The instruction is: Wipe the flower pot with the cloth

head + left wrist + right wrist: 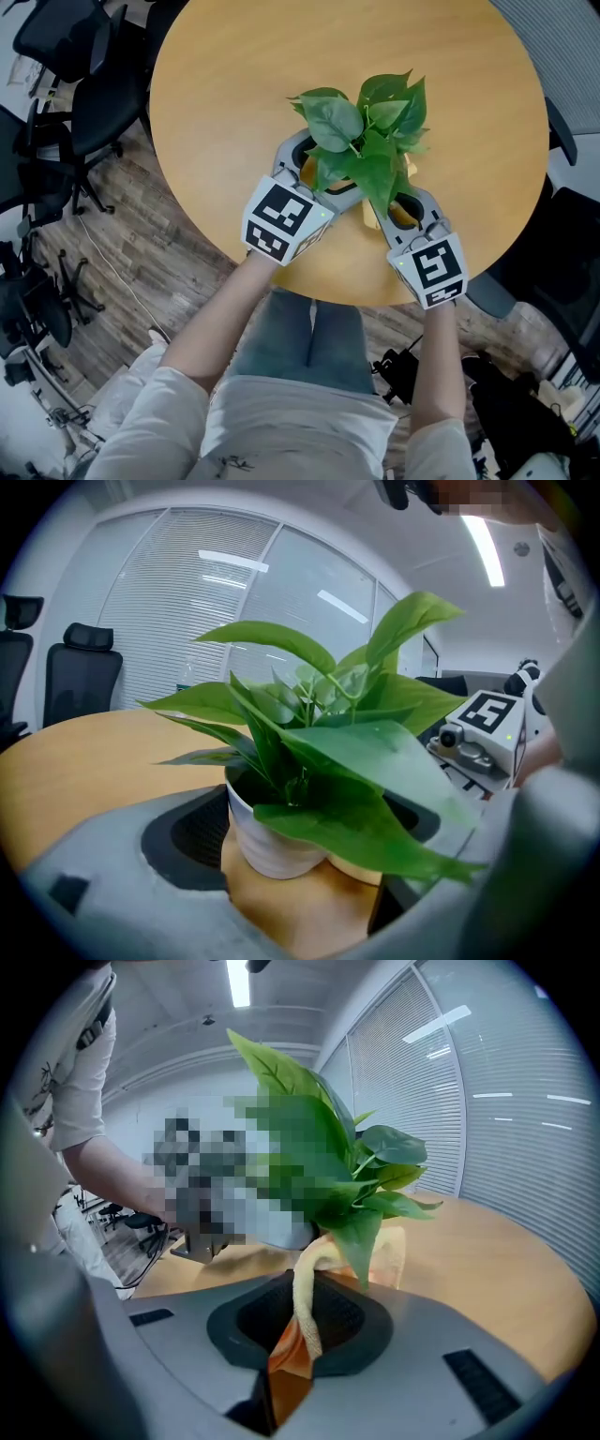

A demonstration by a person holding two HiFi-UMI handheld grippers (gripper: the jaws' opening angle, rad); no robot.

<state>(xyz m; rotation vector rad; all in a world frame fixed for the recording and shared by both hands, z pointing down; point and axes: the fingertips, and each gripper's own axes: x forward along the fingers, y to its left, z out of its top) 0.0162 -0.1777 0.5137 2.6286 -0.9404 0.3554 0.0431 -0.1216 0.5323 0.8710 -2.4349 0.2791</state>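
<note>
The right gripper (403,214) is clamped on a yellow-orange cloth (302,1312), which runs up from its jaws to the pot's side. The left gripper (317,178) has its jaws apart around the white pot (272,841); I can't tell if they touch it. The pot stands upright under its leaves (361,131), just ahead of both grippers, near the edge of the round wooden table (225,84). Beyond are office chairs (94,103) and window blinds (169,621).
</note>
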